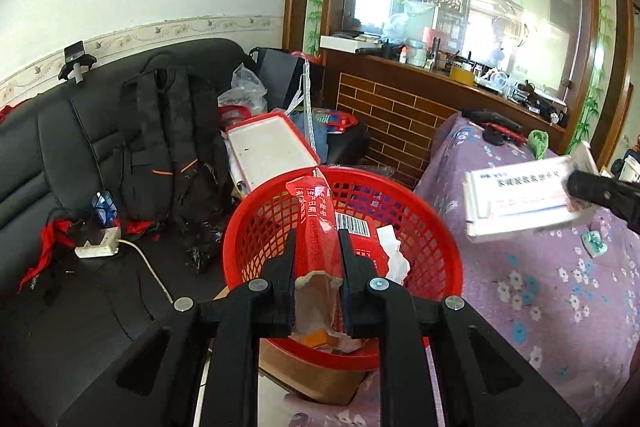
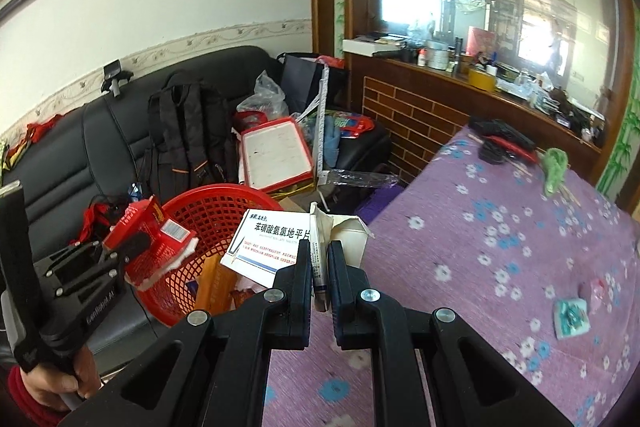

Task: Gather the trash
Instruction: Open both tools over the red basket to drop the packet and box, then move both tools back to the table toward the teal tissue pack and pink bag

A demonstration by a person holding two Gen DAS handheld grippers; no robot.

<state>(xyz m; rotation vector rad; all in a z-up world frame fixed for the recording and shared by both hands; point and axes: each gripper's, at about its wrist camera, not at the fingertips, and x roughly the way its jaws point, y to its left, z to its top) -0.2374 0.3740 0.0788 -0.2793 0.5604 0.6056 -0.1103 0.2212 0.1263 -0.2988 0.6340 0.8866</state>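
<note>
Left of the round red plastic mesh basket (image 1: 344, 259): black leather sofa (image 1: 60, 155) crowded with a black backpack with orange trim (image 1: 168, 155), a white power strip (image 1: 98, 245) and tangled cords; little open seat left. Behind the basket, a red-rimmed white tray (image 1: 272, 147) leaning on clutter.

Over the basket, left gripper (image 1: 318, 239) clamped on a torn red plastic wrapper with white print (image 1: 316, 211), upright between the fingers, its lower end hidden behind them. Inside the basket, a red barcoded box (image 1: 356, 231) and white crumpled paper (image 1: 394, 251); the basket's bottom blocked from sight, near rim cut off by the gripper frame.

Right of the basket, at the edge of the purple flowered cloth-covered table (image 2: 500, 247), right gripper (image 2: 320, 259) pinched on a flattened white medicine carton with blue Chinese lettering (image 2: 272, 239), just beside the rim. Fine print unreadable. Further right on the cloth, a small teal-and-white packet (image 2: 572, 317), blurred; wide bare cloth around it.
</note>
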